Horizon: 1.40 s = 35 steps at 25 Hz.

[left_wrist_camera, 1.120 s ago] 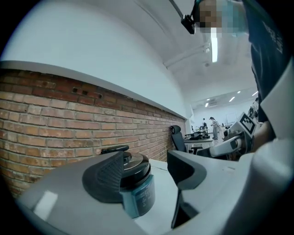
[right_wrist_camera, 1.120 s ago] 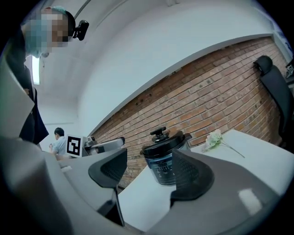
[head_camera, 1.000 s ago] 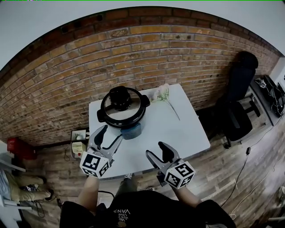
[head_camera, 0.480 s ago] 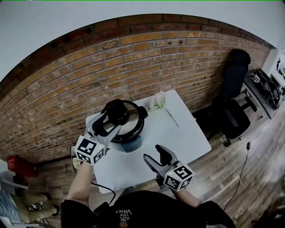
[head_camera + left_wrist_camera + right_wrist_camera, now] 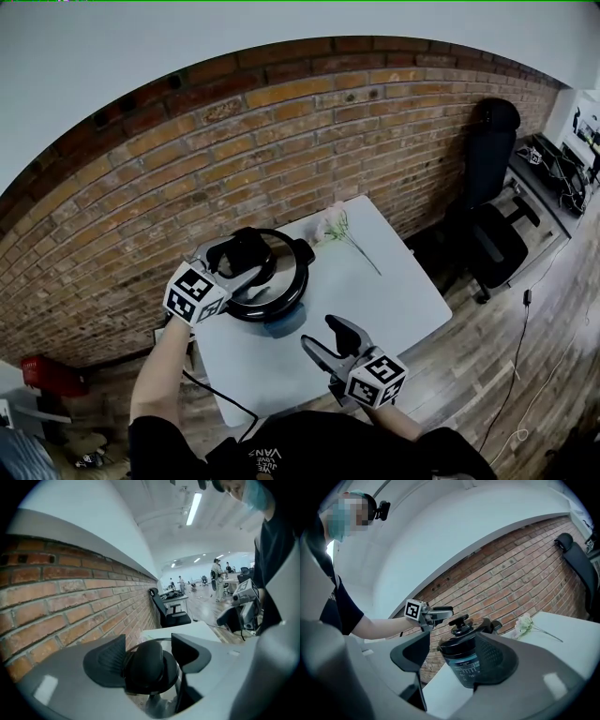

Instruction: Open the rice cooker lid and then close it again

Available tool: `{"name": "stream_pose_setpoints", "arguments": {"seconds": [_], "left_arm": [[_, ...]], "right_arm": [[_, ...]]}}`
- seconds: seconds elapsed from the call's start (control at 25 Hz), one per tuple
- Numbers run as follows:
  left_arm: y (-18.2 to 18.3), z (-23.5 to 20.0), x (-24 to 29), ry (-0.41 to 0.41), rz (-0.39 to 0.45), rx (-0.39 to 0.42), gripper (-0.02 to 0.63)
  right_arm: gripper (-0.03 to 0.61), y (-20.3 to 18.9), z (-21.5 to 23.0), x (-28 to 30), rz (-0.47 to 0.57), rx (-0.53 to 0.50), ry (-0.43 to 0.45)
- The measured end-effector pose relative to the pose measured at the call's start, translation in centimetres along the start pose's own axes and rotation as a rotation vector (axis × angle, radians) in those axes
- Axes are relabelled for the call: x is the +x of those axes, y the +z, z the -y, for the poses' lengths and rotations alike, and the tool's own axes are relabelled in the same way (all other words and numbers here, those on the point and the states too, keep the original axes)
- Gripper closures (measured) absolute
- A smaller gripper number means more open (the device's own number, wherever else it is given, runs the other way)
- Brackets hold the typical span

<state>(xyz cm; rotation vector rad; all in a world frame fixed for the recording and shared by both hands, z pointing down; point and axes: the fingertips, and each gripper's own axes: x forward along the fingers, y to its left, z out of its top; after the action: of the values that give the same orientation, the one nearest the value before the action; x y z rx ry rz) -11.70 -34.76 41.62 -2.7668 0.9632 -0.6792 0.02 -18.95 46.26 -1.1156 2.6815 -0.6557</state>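
The black rice cooker (image 5: 272, 298) stands at the back left of the white table (image 5: 394, 286) with its lid (image 5: 281, 281) down. My left gripper (image 5: 246, 255) is over the lid, jaws open on either side of the black lid knob (image 5: 149, 666); a small gap shows at the right jaw. The right gripper view shows the cooker (image 5: 461, 667), its knob (image 5: 459, 620) and the left gripper (image 5: 440, 613) level with the knob. My right gripper (image 5: 319, 335) hovers open above the table's near edge, holding nothing.
A pale flower stem (image 5: 336, 227) lies on the table to the right of the cooker. A brick wall (image 5: 281, 150) runs right behind the table. A black office chair (image 5: 492, 234) stands on the wooden floor to the right.
My left gripper has risen from the table's front left and moved forward until its jaws straddle the lid knob. The right gripper has barely moved.
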Motion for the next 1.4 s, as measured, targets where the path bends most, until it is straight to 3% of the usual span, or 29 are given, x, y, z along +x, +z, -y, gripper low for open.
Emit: {"name": "stream_pose_setpoints", "arguments": {"seconds": [0.2, 0.64, 0.92, 1.4], "left_arm": [[-2.2, 0.1, 2.2, -0.104, -0.113, 0.039, 0.331], [-4.6, 1.1, 5.4, -0.239, -0.255, 0.012, 0.33], [-4.7, 1.3, 5.5, -0.297, -0.232, -0.099, 0.33], [-4.5, 1.6, 5.1, -0.402, -0.188, -0.031, 0.33]], "right_arm": [[0.284, -0.7, 0.1, 0.3, -0.008, 0.008, -0.018], [0.284, -0.6, 1.4, -0.2, 0.007, 0.025, -0.09], [0.284, -1.4, 1.5, 0.2, -0.005, 0.04, -0.102], [0.287, -1.7, 2.1, 0.8, 0.0, 0.055, -0.15]]}}
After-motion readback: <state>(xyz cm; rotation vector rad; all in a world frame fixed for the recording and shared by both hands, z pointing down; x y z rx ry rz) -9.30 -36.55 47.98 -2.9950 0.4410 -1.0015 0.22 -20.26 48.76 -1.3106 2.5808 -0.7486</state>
